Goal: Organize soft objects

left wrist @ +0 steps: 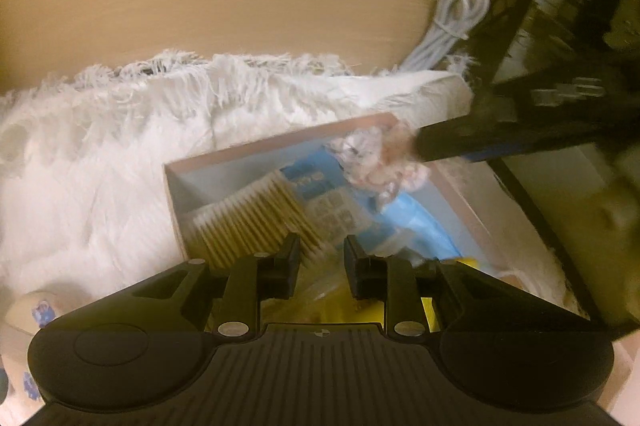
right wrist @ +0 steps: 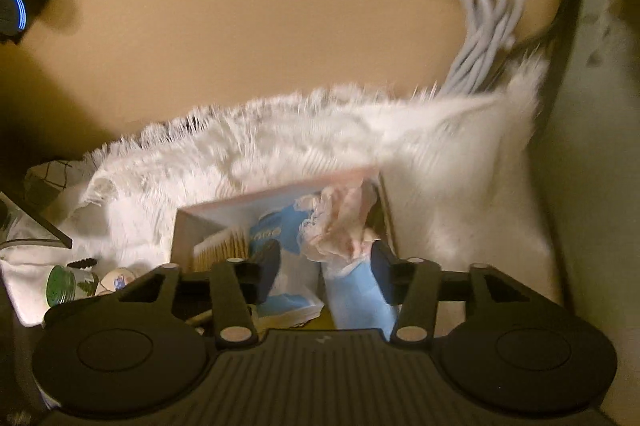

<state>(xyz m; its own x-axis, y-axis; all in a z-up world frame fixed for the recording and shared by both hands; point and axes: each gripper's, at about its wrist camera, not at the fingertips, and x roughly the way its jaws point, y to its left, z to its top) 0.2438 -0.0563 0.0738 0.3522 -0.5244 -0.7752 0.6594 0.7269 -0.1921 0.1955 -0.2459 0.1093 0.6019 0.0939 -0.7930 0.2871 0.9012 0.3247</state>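
Observation:
An open box sits on a white furry rug. Inside it lie a bundle of cotton swabs, a blue-and-white packet and blue cloth. A crumpled pink-white soft thing is over the box's far right corner, beside my right gripper's finger. My right gripper is open over the box, the soft thing between its fingers but not pinched. My left gripper is open, low over the box's near side.
A coiled white cable lies on the tan floor beyond the rug. A dark frame stands at the right. A green jar, a small round tin and a white pouch lie left of the box.

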